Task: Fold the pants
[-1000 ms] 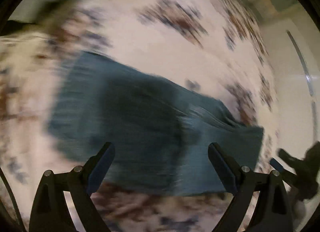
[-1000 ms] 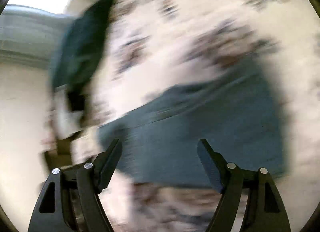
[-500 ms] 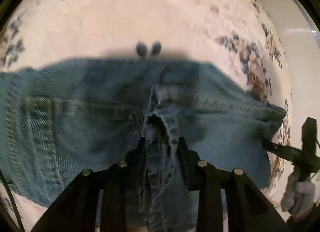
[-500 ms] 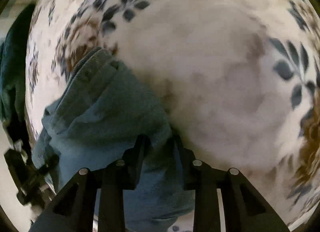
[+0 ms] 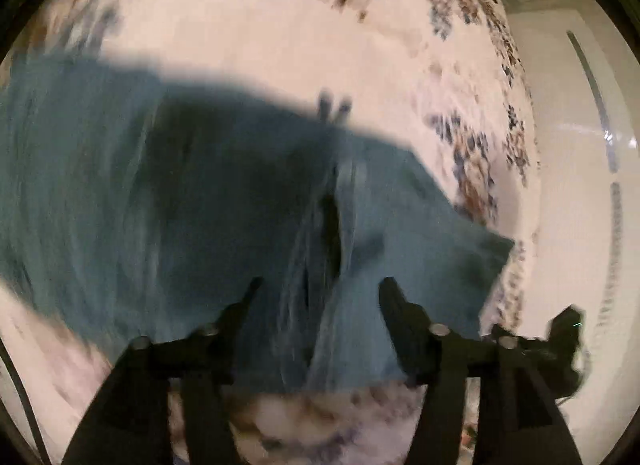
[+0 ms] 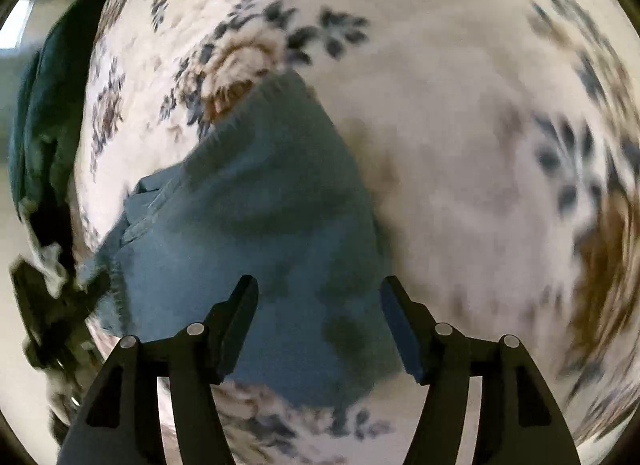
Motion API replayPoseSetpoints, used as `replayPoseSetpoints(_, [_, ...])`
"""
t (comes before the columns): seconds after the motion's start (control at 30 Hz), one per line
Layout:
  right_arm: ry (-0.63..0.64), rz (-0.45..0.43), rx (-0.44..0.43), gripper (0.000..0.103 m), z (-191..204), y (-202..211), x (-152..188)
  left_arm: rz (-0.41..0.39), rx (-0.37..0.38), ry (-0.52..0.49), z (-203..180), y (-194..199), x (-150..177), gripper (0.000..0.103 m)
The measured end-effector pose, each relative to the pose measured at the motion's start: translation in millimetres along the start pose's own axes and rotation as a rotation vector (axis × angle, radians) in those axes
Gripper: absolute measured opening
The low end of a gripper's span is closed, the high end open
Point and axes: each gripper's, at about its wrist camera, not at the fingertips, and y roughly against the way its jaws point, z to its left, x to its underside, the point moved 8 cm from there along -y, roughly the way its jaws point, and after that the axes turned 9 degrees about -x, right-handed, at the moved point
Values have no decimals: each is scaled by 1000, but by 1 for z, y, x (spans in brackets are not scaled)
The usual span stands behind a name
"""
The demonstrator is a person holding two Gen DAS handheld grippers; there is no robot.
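Both my grippers, left [image 5: 320, 289] and right [image 6: 318, 289], have just opened, dropping the jeans [image 5: 180, 205] (folded small); next, smooth flat.

The pants [image 5: 192, 205] are made of blue denim and are laid flat on a pale cover printed with blue and brown flowers. In the left wrist view, a raised lengthwise ridge of bunched cloth is seen near the middle, with a dark slit beside it; the picture is blurred, so this is perhaps the fly or a seam. In the right wrist view, one end of the pants [image 6: 256, 233] is seen tapering to a rounded corner, with layered folded edges stacked along its left side.
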Motion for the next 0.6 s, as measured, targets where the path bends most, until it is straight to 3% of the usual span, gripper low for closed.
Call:
replayPoseSetpoints(0.03, [-43, 2, 0, 66, -4, -10, 5, 35, 22, 25, 2, -7, 11, 57])
replayPoseSetpoints(0.17, [-359, -22, -254, 64, -38, -18, 41, 23, 35, 109, 10, -3, 33, 57])
replayPoseSetpoints(0.23, [-446, -78, -359, 42, -47, -15, 43, -28, -11, 123, 9, 11, 43, 57])
replayPoseSetpoints(0.27, [-462, -91, -370, 35, -52, -14, 43, -47, -20, 122, 5, 18, 48, 57])
replayPoseSetpoints(0.4, [-534, -70, -467, 35, -56, -25, 42, -73, -46, 71, -23, 23, 66, 57])
replayPoseSetpoints(0.5, [-535, -65, -436, 33, -62, -34, 39, -28, -26, 35, -52, 3, 76, 57])
replayPoseSetpoints(0.6, [-563, -39, -470, 35, -68, -44, 35, 7, -6, 6, -75, -10, 85, 57])
